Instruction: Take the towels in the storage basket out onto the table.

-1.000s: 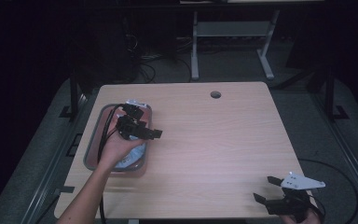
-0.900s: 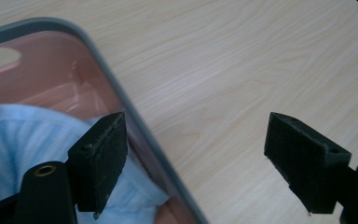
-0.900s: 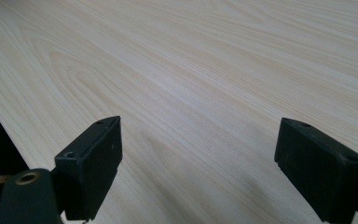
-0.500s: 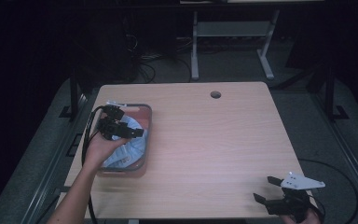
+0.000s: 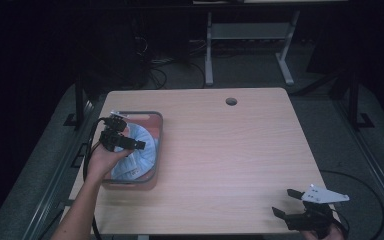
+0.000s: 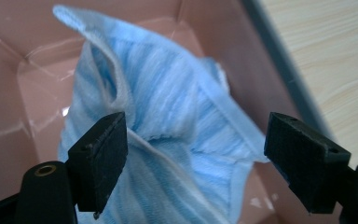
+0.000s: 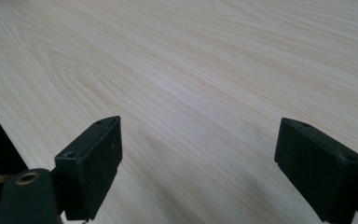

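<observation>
A crumpled light blue striped cloth (image 5: 139, 155) (image 6: 168, 135) lies in a pink tray with a grey rim (image 5: 158, 131) (image 6: 32, 84) at the table's left side. My left gripper (image 5: 130, 143) (image 6: 196, 158) hangs open just over the cloth, one jaw on each side of a raised fold. At the table's front right corner my right gripper (image 5: 288, 204) (image 7: 200, 163) is open above bare wood, with nothing between its jaws.
The light wooden table (image 5: 230, 150) has a round cable hole (image 5: 231, 101) near its far edge. Dark floor, cables and a metal frame (image 5: 250, 35) lie beyond the table. A black cable loops from the left gripper along the table's left edge.
My left gripper has moved left and toward the near side of the tray, dropping closer to the cloth. The right gripper has stayed put.
</observation>
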